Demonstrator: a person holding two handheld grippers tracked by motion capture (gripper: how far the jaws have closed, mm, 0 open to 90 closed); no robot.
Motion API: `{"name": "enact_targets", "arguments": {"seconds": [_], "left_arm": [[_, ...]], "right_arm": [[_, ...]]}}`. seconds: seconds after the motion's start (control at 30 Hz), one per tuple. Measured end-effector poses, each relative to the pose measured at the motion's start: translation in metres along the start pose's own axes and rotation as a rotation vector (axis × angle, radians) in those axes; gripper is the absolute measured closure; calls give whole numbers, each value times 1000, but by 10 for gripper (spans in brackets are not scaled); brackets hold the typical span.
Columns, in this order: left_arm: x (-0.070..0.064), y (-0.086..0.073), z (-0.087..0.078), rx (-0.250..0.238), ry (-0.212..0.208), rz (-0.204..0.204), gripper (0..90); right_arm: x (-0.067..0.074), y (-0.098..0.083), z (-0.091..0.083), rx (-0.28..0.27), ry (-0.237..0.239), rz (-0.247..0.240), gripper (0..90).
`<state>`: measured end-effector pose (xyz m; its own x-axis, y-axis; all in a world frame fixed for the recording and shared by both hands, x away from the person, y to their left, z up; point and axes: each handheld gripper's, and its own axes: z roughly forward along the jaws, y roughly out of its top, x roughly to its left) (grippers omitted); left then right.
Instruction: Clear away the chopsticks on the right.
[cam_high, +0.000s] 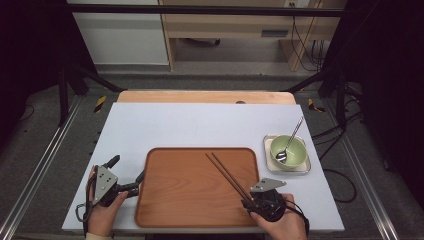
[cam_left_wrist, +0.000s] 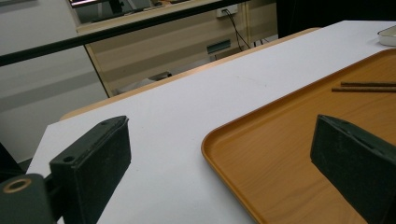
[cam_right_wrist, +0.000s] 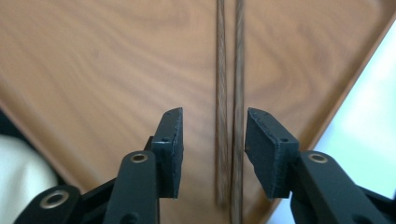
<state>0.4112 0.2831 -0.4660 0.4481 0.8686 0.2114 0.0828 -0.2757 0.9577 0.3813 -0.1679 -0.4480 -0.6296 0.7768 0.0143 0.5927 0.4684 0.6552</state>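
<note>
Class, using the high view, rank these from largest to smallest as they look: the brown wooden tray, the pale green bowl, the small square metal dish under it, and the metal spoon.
1. Brown wooden tray, by far the largest.
2. Small square metal dish.
3. Pale green bowl, slightly smaller than the dish.
4. Metal spoon: long but thin, so smallest in area.

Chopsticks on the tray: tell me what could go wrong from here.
1. The right gripper straddles the chopsticks with a gap at each pad; lifting it carelessly could nudge the pair askew or roll them on the tray.
2. Their ends lie near the tray's rim, so a bump might push them onto the table.
3. The spoon leans out of the green bowl; a passing arm might tip it.
</note>
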Motion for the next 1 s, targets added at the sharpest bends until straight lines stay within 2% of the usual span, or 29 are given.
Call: {"name": "enact_targets", "arguments": {"seconds": [0.03,0.07,0.2,0.33,0.53,0.67,0.83,0.93,1.0], "left_arm": [[0,0,0,1,-1,2,46],[0,0,0,1,-1,3,46],[0,1,-1,-1,-4,6,46],[0,1,0,4,-7,11,46],[-2,2,-1,-1,-12,16,55],[-3,7,-5,-8,-32,8,76],[-7,18,-9,-22,-80,-8,110],[-11,28,-10,-27,-111,-12,138],[-14,36,-8,-18,-135,-4,143]], "right_arm": [[-1,2,1,-11,-4,20,543],[-3,4,3,-26,-9,2,533],[-9,14,10,-73,-32,-17,464],[-15,24,16,-105,-39,-6,393],[-15,34,20,-143,-50,-62,274],[-17,39,20,-178,-44,-58,175],[-23,45,12,-249,-33,-78,136],[-27,50,2,-314,-51,-73,163],[-32,53,-6,-353,-83,-77,191]]}}
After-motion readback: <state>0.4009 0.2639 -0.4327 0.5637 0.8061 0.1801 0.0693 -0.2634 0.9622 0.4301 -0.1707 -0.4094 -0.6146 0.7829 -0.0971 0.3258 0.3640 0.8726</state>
